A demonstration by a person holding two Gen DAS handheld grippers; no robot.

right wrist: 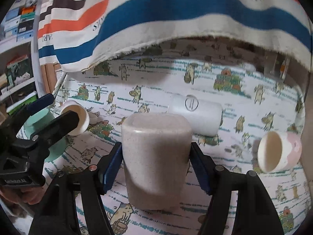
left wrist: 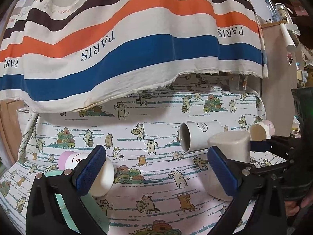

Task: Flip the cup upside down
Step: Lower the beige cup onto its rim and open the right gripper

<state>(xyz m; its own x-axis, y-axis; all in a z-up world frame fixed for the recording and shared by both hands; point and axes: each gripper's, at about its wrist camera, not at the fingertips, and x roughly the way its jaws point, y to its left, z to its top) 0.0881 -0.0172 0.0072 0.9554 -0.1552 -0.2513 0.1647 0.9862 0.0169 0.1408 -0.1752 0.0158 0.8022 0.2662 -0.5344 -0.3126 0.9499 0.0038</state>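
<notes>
A speckled beige cup [right wrist: 156, 156] stands upside down on the cat-print cloth, its flat base up. My right gripper [right wrist: 156, 162] has its blue pads against both sides of the cup. The cup also shows at right in the left wrist view [left wrist: 229, 156], with the right gripper's finger [left wrist: 260, 145] on it. My left gripper [left wrist: 156, 170] is open and empty, well left of that cup. Behind its left finger lies a pink-and-white cup [left wrist: 86, 168] on its side.
A white mug [left wrist: 197, 136] lies on its side behind the beige cup. A pink cup [right wrist: 277, 152] lies on its side at right. A mint-green cup [right wrist: 47, 135] stands at left beside the left gripper [right wrist: 45, 121]. A striped PARIS cloth [left wrist: 137, 45] hangs over the back.
</notes>
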